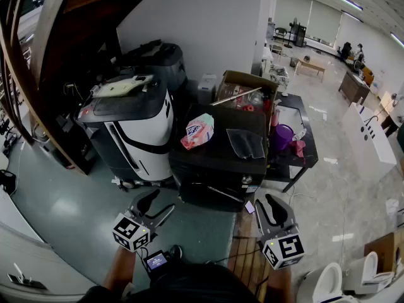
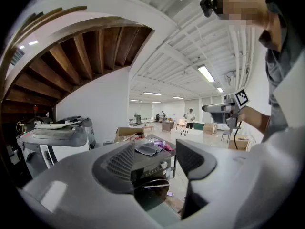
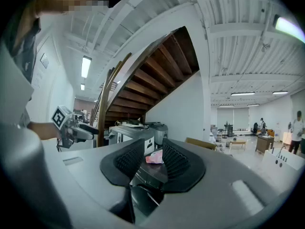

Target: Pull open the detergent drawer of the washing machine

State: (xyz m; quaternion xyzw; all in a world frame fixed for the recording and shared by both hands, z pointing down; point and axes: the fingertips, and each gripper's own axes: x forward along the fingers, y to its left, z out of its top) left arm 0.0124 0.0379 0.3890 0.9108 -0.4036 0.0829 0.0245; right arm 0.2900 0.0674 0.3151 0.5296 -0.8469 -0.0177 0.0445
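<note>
Black and boxy, the washing machine [image 1: 214, 163] stands mid-floor, its glossy front panel too dim to pick out the detergent drawer. On its flat top lie a crumpled pink-and-white bag [image 1: 198, 131] and a grey mesh sheet [image 1: 245, 142]. Just in front of the machine, the left gripper [image 1: 156, 207] holds its ribbed jaws wide apart on nothing. The right gripper [image 1: 268, 208] gapes less widely, also empty.
</note>
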